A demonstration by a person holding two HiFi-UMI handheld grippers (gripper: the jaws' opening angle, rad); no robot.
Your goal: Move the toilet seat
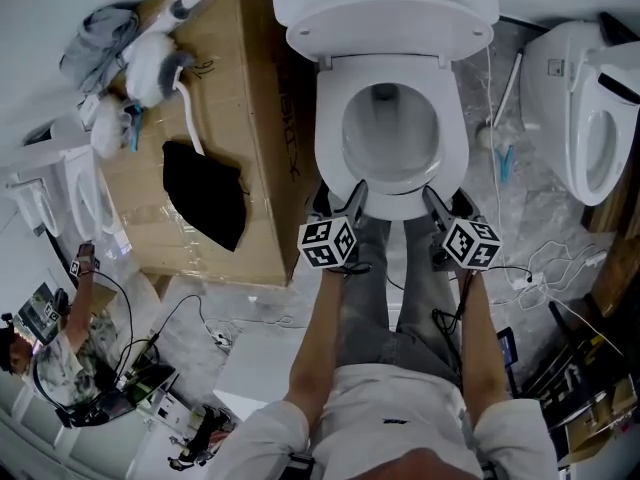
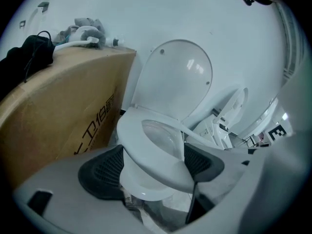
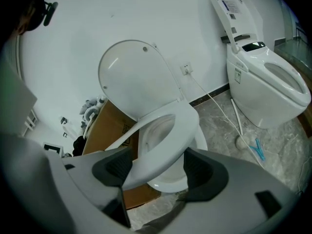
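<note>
Left hand-held gripper (image 2: 156,165) and right hand-held gripper (image 3: 161,168) both clamp the toilet seat (image 3: 168,130) rim, whose slick plastic may slip free and slam onto the bowl (image 3: 170,180).

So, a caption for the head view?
Left hand-held gripper and right hand-held gripper clasp the front of the toilet seat, lid raised.

At our left stands a big cardboard box (image 1: 225,118) with a black cloth (image 1: 205,193) lying on top, and a grey cloth (image 1: 100,33) and white fittings (image 1: 155,63) heaped at its far end. At the right we see a second toilet (image 1: 560,78), lid raised. Beside it a white brush (image 1: 505,93) and a small blue item (image 1: 505,160) lie on the marbled floor (image 1: 520,218), with white cables (image 1: 550,263) nearer us. A person (image 1: 55,353) shows at lower left.
</note>
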